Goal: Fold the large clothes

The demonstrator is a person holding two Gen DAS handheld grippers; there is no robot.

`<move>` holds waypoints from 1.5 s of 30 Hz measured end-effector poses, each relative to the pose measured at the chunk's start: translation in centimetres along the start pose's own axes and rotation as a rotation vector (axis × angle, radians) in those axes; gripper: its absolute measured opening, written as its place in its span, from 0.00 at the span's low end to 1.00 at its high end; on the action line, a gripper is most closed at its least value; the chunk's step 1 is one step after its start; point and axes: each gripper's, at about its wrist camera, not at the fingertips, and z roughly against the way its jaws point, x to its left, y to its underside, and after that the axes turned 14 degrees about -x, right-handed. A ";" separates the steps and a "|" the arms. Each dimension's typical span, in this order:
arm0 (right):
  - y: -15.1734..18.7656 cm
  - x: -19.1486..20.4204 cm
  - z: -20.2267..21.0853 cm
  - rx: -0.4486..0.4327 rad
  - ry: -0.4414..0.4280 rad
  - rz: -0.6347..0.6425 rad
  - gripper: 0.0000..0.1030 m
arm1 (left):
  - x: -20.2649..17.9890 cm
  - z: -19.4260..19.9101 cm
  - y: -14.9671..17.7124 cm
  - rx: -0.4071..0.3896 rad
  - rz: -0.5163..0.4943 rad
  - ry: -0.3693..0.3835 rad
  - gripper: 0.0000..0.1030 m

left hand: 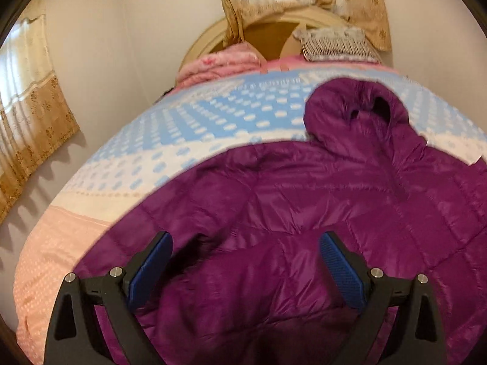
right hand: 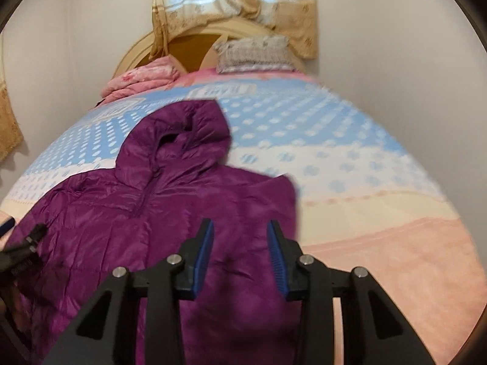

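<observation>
Purple quilted hooded jacket (right hand: 170,213) spread front-up on the bedspread (right hand: 365,237), hood (right hand: 182,133) laid toward the headboard (right hand: 188,45), left gripper (left hand: 245,261) held above it with jaws spread wide, right gripper (right hand: 240,243) likewise parted and empty, hem cut off, edges blurred.

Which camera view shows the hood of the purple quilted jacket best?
The right wrist view: the whole hood of the purple quilted jacket lies near the centre, opening visible. The left wrist view shows it farther off to the right, more distorted.
</observation>
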 end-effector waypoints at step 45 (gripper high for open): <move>2.7 3.6 2.1 0.059 0.061 0.147 0.60 | 1.1 2.8 2.8 0.055 -0.013 0.095 0.99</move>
